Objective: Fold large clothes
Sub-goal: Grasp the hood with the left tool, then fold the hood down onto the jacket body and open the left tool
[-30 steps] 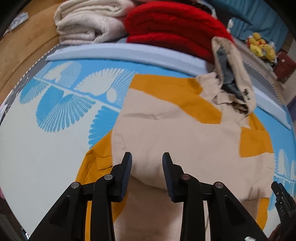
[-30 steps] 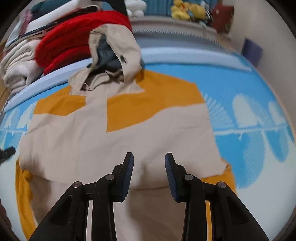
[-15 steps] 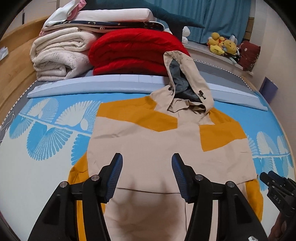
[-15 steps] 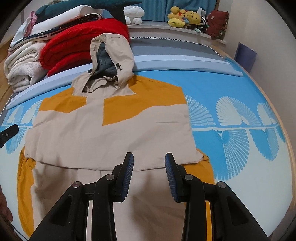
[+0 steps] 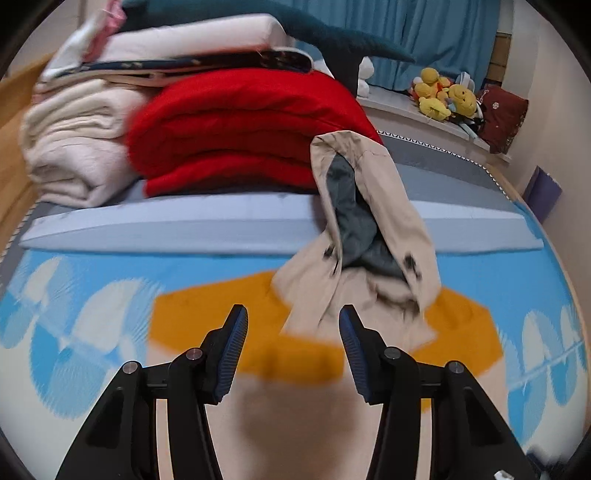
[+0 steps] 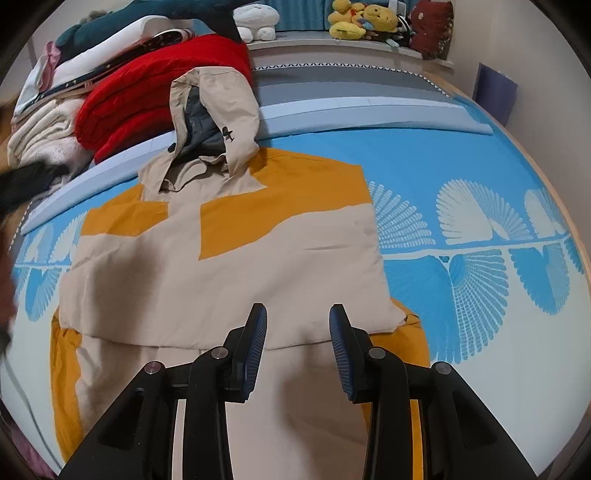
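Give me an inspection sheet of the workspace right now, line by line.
Surface: blue and white fan-print bed cover, bare to the right of the jacket.
Job's things: beige and orange hooded jacket spread flat, bottom part folded up over the chest, hood propped against the pile behind.
Clutter: red folded blanket, cream blanket, plush toys.
Grippers: left gripper closing, nothing between its fingers; right gripper closing, nothing between them.
Cables: nothing seen.
Surroundings: blue curtain, wall at right.

Beige and mustard hooded jacket [image 6: 229, 266], partly folded

I see it lying flat on the blue patterned bedspread [image 6: 461, 177], lower part doubled up over the body, grey-lined hood [image 5: 369, 206] propped against the red blanket [image 5: 236, 125].
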The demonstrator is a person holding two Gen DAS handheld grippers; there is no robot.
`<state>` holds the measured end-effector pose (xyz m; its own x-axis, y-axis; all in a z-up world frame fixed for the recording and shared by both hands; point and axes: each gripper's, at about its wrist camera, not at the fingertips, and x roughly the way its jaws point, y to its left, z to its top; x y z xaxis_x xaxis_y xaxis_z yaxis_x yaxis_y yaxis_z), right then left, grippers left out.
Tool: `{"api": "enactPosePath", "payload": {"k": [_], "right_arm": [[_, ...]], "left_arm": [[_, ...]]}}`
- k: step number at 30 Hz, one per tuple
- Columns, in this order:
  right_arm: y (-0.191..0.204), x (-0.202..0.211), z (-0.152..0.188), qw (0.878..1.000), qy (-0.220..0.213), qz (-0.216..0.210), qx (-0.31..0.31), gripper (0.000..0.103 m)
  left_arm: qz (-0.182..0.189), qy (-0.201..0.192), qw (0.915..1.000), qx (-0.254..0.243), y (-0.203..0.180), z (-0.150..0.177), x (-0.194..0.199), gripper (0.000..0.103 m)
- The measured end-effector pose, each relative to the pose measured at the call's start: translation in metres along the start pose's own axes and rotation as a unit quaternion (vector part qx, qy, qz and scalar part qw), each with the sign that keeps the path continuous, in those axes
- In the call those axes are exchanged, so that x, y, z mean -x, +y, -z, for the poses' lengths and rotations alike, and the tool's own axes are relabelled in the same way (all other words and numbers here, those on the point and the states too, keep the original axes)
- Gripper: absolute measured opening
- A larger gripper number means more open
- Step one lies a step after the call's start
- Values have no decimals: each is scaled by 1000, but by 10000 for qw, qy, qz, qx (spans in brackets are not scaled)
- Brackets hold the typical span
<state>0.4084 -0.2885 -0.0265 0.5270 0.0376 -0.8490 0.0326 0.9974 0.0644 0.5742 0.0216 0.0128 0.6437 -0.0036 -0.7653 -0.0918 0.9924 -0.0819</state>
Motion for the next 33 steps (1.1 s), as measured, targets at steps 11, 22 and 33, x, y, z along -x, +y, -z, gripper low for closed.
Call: {"api": "enactPosePath", "payload": {"k": [11, 22, 33], "right_arm": [[-17, -25, -4, 9996, 198, 57, -169, 11], [-33, -39, 0, 9992, 312, 131, -224, 11], [-46, -12, -11, 9985, 55, -132, -527, 11]], "left_arm": [[426, 264, 9951, 849, -8, -108, -159, 55], [836, 449, 9845, 1472, -3, -137, -222, 13], [1820, -360, 9748, -1235, -70, -51, -20, 1]]}}
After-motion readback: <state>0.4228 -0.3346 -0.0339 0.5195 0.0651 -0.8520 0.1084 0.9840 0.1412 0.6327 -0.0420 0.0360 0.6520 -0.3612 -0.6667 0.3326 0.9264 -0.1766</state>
